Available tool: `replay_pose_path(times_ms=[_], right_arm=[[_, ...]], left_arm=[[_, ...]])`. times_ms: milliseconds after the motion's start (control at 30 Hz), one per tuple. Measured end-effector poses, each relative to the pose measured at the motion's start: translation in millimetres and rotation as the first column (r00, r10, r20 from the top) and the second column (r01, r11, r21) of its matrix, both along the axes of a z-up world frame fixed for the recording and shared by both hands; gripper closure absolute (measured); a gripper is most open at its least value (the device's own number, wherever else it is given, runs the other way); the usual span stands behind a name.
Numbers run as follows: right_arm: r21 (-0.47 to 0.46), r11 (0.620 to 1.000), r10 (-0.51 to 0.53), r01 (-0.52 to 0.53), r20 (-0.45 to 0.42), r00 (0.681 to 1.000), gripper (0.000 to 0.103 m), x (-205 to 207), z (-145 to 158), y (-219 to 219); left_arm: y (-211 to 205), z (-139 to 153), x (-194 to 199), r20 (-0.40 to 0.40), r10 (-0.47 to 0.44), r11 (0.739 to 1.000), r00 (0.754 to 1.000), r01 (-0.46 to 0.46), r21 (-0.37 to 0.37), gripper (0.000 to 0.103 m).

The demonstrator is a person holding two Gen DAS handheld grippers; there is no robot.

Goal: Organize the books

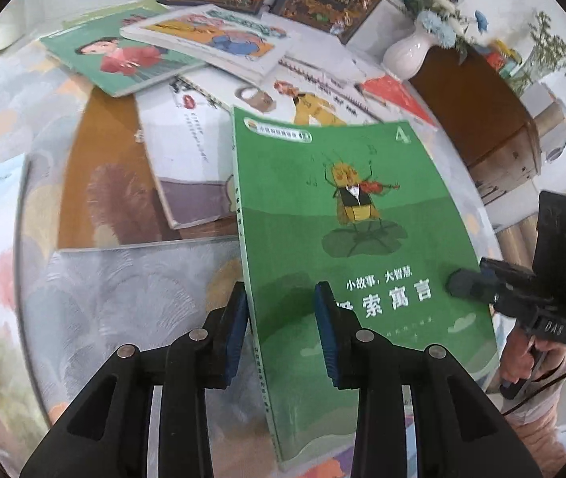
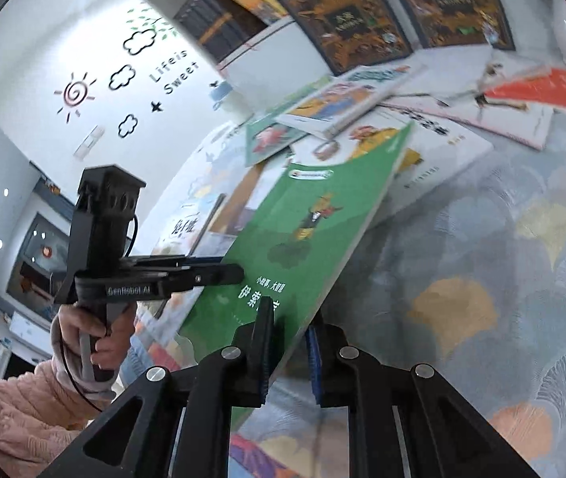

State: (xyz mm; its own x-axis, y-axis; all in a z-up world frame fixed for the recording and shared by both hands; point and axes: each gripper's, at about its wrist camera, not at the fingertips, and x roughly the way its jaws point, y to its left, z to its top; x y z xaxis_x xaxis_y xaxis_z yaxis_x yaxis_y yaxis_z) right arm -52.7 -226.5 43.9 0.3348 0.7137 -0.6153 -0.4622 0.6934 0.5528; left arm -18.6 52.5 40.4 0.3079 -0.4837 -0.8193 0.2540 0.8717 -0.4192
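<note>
A thin green book (image 1: 342,207) with an insect playing a violin on its cover is held up at a slant above the table, gripped from both sides. My left gripper (image 1: 281,318) is shut on its spine edge, one blue pad on the cover and the other behind the spine. In the right wrist view the green book (image 2: 314,215) runs away from my right gripper (image 2: 288,342), which is shut on its opposite long edge. Each view shows the other gripper: the right gripper (image 1: 466,283) at the cover's right edge, the left gripper (image 2: 231,269) at the left.
Several picture books (image 1: 203,40) lie scattered and overlapping on a table with a patterned cloth (image 2: 502,279). Two dark ornate books (image 2: 346,20) lean at the back. A white vase (image 1: 406,55) of flowers stands by a brown wooden box (image 1: 478,119). A person's hand (image 2: 103,338) holds the left gripper.
</note>
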Motion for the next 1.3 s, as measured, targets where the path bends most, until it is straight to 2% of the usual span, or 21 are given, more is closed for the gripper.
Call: replay_pose_path(times_ms=[200, 467, 533, 633, 767, 967, 1167, 1300], right_arm=[[-0.015, 0.999, 0.036, -0.036, 0.053, 0.998, 0.088, -8.7, 16.3, 25.9], [0.011, 0.996, 0.086, -0.088, 0.128, 0.988, 0.088, 1.4, 41.7, 84.0], [0.015, 0.994, 0.106, -0.110, 0.151, 0.983, 0.088, 5.2, 49.9, 106.9], [0.017, 0.987, 0.152, -0.158, 0.171, 0.973, 0.087, 9.8, 57.6, 144.7], [0.015, 0.976, 0.213, -0.219, 0.186, 0.959, 0.087, 14.3, 60.4, 190.9], [0.031, 0.957, 0.282, -0.289, 0.145, 0.948, 0.087, 24.0, 43.3, 250.4], [0.020, 0.948, 0.315, -0.316, 0.059, 0.947, 0.087, 25.9, 7.4, 289.0], [0.012, 0.948, 0.318, -0.318, 0.030, 0.948, 0.087, 28.2, -12.4, 301.2]], left_arm=[[23.8, 15.6, -10.5, 0.032, 0.020, 1.000, 0.999, -0.020, -0.013, 0.073], [84.9, 51.1, -16.6, 0.115, 0.119, 0.993, 0.986, -0.119, -0.008, 0.074], [103.0, 60.9, -16.7, 0.138, 0.147, 0.989, 0.979, -0.149, 0.001, 0.074], [130.8, 74.8, -19.0, 0.178, 0.183, 0.979, 0.967, -0.196, 0.055, 0.074], [172.7, 83.2, -21.9, 0.214, 0.251, 0.955, 0.944, -0.278, 0.102, 0.074], [224.0, 69.0, -29.7, 0.206, 0.344, 0.919, 0.916, -0.373, 0.125, 0.074], [246.3, 29.2, -32.5, 0.148, 0.402, 0.893, 0.904, -0.422, 0.155, 0.073], [257.0, 5.8, -35.7, 0.104, 0.424, 0.889, 0.900, -0.435, 0.144, 0.073]])
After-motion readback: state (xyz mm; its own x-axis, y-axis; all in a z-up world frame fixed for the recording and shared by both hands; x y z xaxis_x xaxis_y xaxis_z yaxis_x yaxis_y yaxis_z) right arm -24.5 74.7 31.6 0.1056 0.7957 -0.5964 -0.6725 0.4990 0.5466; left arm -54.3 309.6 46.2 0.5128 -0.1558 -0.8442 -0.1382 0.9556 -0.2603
